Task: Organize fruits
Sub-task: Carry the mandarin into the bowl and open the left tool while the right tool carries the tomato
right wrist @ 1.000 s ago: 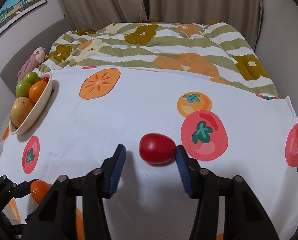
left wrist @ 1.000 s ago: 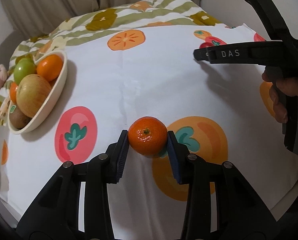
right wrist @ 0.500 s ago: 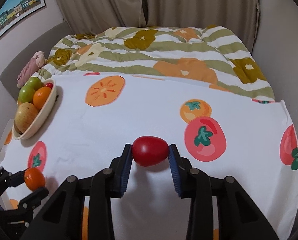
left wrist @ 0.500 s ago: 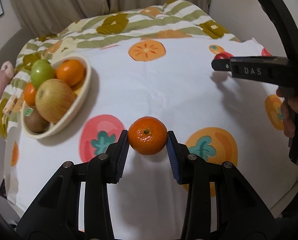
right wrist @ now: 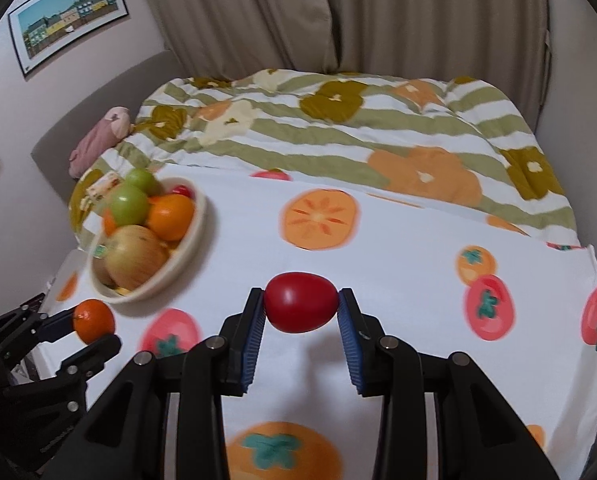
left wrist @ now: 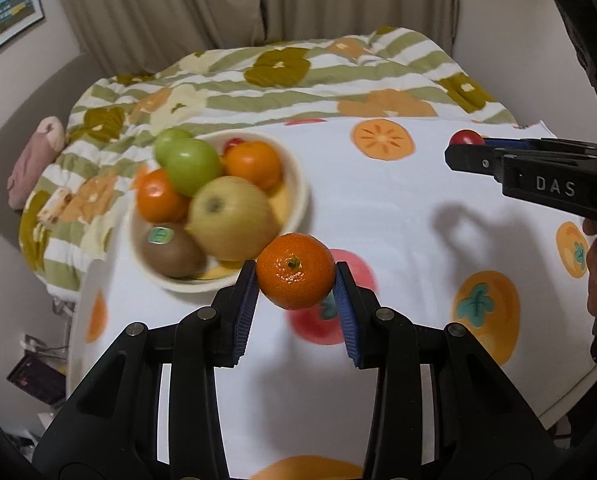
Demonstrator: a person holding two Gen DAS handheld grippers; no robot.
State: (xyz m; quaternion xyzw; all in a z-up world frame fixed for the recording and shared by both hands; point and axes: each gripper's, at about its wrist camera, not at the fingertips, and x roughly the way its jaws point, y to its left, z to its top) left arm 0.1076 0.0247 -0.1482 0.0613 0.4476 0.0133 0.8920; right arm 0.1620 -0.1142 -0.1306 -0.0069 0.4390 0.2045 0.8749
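My left gripper (left wrist: pixel 295 276) is shut on a small orange mandarin (left wrist: pixel 295 271) and holds it in the air just in front of the cream fruit bowl (left wrist: pixel 298 196). The bowl holds green apples, oranges, a yellow apple and a kiwi. My right gripper (right wrist: pixel 301 312) is shut on a red tomato (right wrist: pixel 301 307) and holds it above the white fruit-print cloth (right wrist: pixel 398 280). The right wrist view shows the bowl (right wrist: pixel 194 236) at the left and the left gripper's mandarin (right wrist: pixel 93 320) below it. The tomato (left wrist: pixel 466 137) shows in the left wrist view too.
A striped flower-print quilt (right wrist: pixel 338 128) lies behind the cloth. A pink soft toy (right wrist: pixel 100 140) lies at the far left. Curtains (right wrist: pixel 338 12) hang at the back and a framed picture (right wrist: pixel 68 20) hangs on the left wall. The table edge drops off at the left (left wrist: pixel 74 320).
Both grippers have lifted their fruit off the cloth and moved left toward the bowl. The right gripper closed on the tomato a second ago. The bowl now sits nearer in both views.
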